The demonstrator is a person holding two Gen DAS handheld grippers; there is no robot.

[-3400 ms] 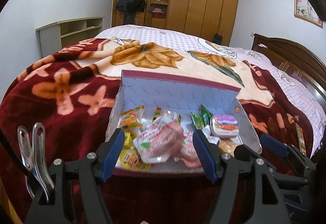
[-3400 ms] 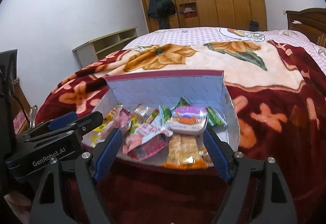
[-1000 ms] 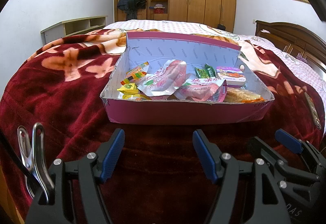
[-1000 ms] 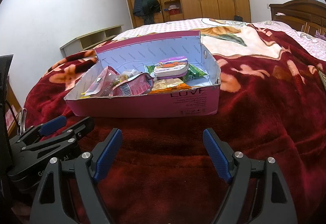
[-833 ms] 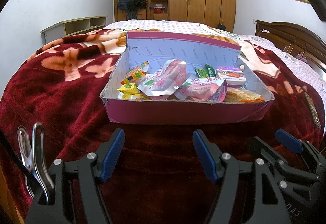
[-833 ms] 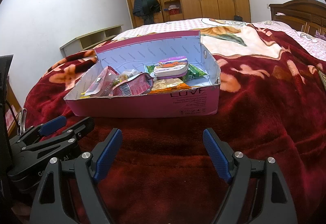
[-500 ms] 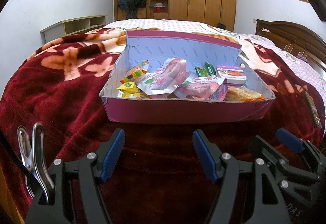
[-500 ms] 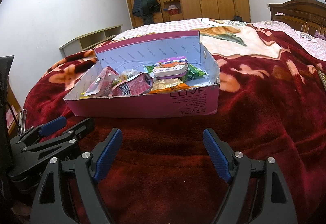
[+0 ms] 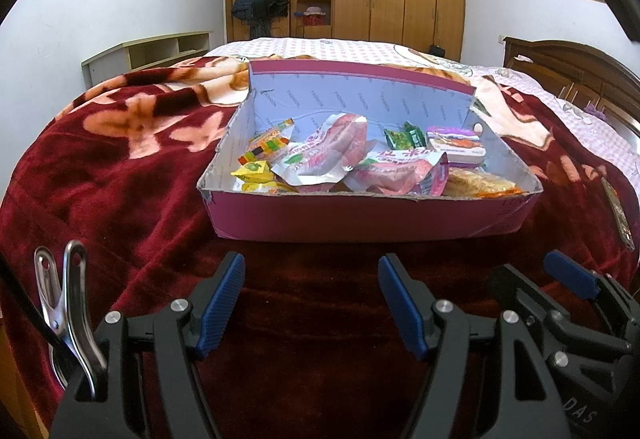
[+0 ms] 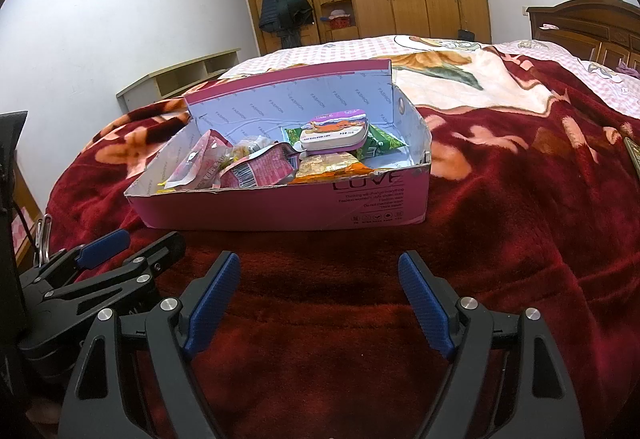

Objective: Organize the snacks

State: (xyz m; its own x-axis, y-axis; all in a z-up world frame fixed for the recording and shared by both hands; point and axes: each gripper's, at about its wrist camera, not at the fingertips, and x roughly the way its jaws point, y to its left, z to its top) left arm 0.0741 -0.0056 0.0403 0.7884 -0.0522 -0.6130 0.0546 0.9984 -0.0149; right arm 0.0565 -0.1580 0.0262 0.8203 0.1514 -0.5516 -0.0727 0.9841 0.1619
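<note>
While you hold both grippers back from the pink cardboard shoe box (image 9: 360, 217), left gripper (image 9: 312, 295) and right gripper (image 10: 319, 295) gape wide, empty; snack packets (image 9: 344, 163) are all inside it, so sorting looks done.

The box (image 9: 372, 217) is magenta-pink outside, pale blue-white inside with rows of small grey lettering. It sits on a dark red blanket (image 9: 100, 175) patterned with peach flowers. Beyond the box, the bedsheet (image 9: 320, 45) is pink-and-white checked. Inside the box lie pink-and-white packets (image 9: 328, 155), yellow sweets (image 9: 252, 173), green wrappers (image 9: 404, 138) and an orange packet (image 9: 480, 185). Each tool (image 9: 312, 299) (image 10: 320, 303) is black with blue pads.
</note>
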